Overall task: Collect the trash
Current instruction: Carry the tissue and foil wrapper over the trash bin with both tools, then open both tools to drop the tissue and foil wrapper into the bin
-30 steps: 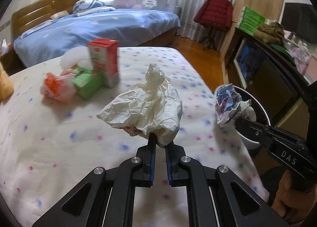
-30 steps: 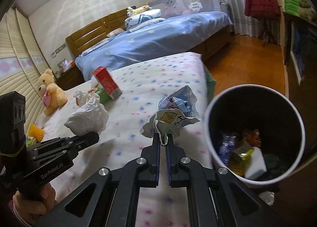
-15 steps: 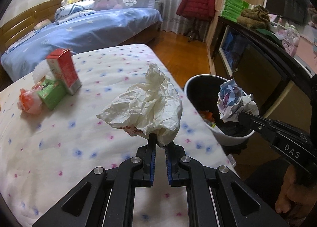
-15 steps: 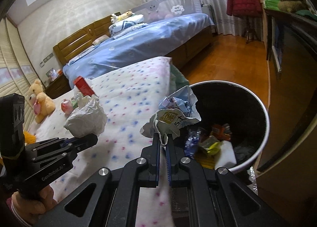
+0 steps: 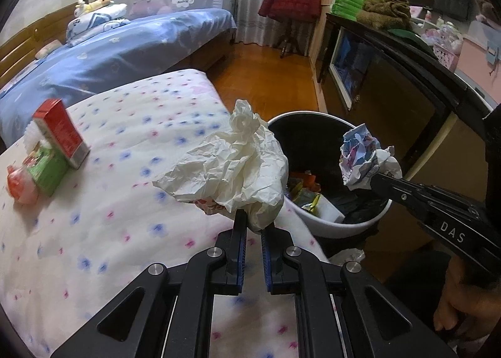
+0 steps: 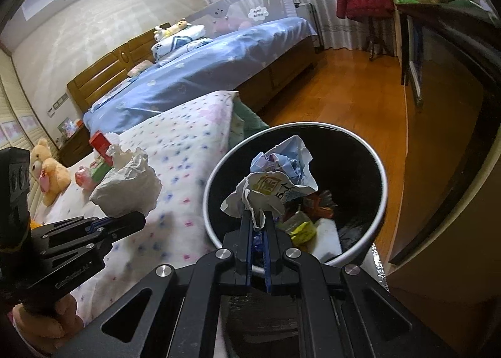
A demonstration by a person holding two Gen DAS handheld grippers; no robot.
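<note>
White crumpled paper (image 5: 231,167) sits pinched in the left tool (image 5: 253,226), jaws narrow on its lower fold; it hangs over the edge of the spotted bed (image 5: 103,201), just short of the bin (image 5: 335,226). Right tool (image 6: 258,223) grips a printed paper wad (image 6: 275,182) the same way, jaws nearly closed on it, and the wad now hangs directly above the bin's open mouth. Change over the last second: both hands have swept sideways from over the bed toward the bin, which has slid from the right edge of each view to centre in the right wrist view. Judgement: right wad is placed for release; left paper needs a little more travel before letting go. Bin already holds wrappers and a white block. More trash is left on the bed: red carton (image 5: 59,132), green pack (image 5: 47,170), pinkish wrapper (image 5: 20,184). Readable writing: "DAS" on the right tool's body in the left view; "GenRobot.AI", faint, on the left tool's side in the right view; yellow-framed characters on the wad, not legible.
</note>
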